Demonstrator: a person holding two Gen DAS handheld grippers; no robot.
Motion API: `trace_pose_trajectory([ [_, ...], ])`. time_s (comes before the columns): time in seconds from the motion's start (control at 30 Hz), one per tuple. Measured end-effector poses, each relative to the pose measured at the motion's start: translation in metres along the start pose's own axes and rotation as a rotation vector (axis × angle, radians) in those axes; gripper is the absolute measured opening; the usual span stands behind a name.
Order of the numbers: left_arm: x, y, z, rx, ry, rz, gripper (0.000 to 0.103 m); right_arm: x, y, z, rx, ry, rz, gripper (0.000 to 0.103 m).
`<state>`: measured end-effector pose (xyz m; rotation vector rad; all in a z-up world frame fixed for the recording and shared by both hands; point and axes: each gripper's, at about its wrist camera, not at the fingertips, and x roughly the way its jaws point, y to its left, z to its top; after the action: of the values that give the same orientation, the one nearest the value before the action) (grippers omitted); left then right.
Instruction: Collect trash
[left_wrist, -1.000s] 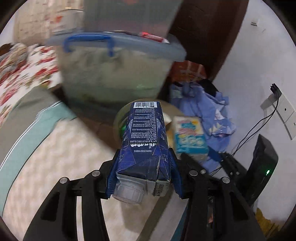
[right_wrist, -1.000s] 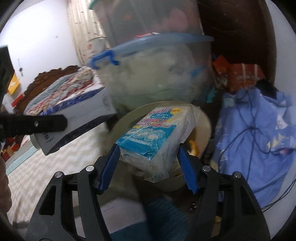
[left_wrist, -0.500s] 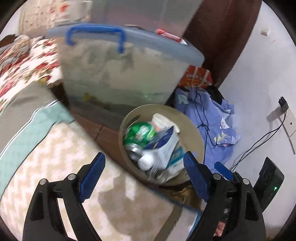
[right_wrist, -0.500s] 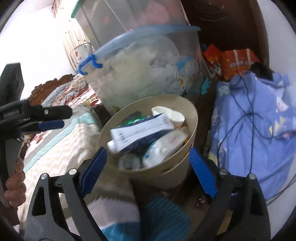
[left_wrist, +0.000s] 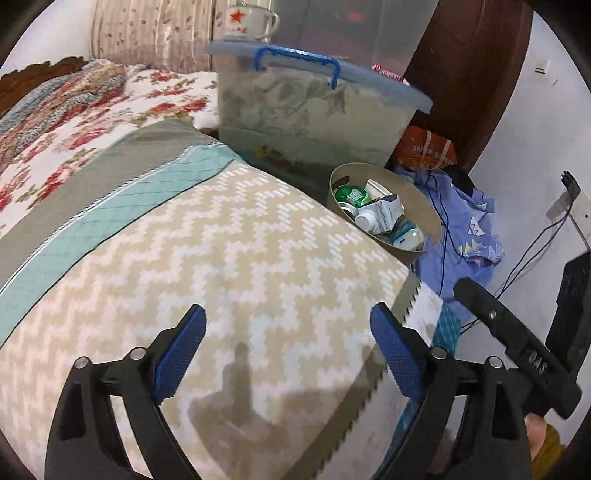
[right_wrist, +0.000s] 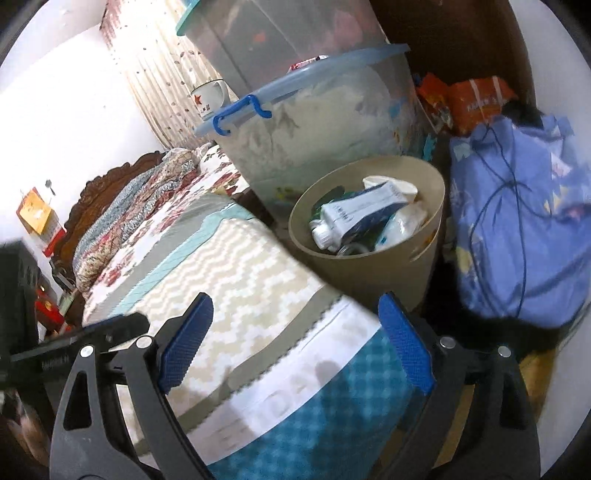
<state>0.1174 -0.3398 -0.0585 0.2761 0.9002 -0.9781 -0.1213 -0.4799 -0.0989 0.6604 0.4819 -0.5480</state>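
At the bottom of each frame, nearest the lens, the left gripper (left_wrist: 286, 350) and the right gripper (right_wrist: 295, 338) are seen with jaws spread wide and nothing held between the blue pads. Both are poised above the zigzag-patterned blanket (left_wrist: 229, 266) that fills the lower half of the frames. Just past the blanket's edge, right of centre in both views, the beige wastebasket (left_wrist: 424, 210) is found on the floor, pressed close to the bed. In it the collected trash is piled near the rim: a blue-and-white milk carton (right_wrist: 364, 212) with its white cap toward the bed, a green can (left_wrist: 351, 194), a white paper cup (right_wrist: 391, 184) and a blue-and-white tissue pack (left_wrist: 406, 232). Because the heap sits high, the carton could be tipped out if the basket is knocked by a gripper. Snagging could also be caused by the dark cable trailing across the blue cloth (right_wrist: 517, 229) beside the basket. Further back, at upper centre, a lidded translucent storage bin (left_wrist: 314, 110) holding pale, indistinct contents is stacked under a second bin, and an enamel mug (left_wrist: 247, 22) with a red star is set on the lower bin's lid.
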Motion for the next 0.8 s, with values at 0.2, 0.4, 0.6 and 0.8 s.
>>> trace_pose_trajectory([
  [0.2,-0.049,0.004,-0.029,0.032,-0.078,0.008,0.089,-0.020,0.024,-0.018,0.014,0.028,0.000,0.091],
  [0.4,-0.086,0.012,-0.047,0.036,-0.153,0.026,0.092,-0.040,0.052,-0.031,-0.001,0.028,-0.004,0.092],
  [0.6,-0.110,0.022,-0.062,0.047,-0.188,0.036,0.092,-0.057,0.073,-0.041,-0.009,0.014,-0.019,0.094],
  [0.8,-0.126,0.024,-0.071,0.086,-0.219,0.045,0.094,-0.073,0.085,-0.048,0.010,-0.004,-0.038,0.098],
])
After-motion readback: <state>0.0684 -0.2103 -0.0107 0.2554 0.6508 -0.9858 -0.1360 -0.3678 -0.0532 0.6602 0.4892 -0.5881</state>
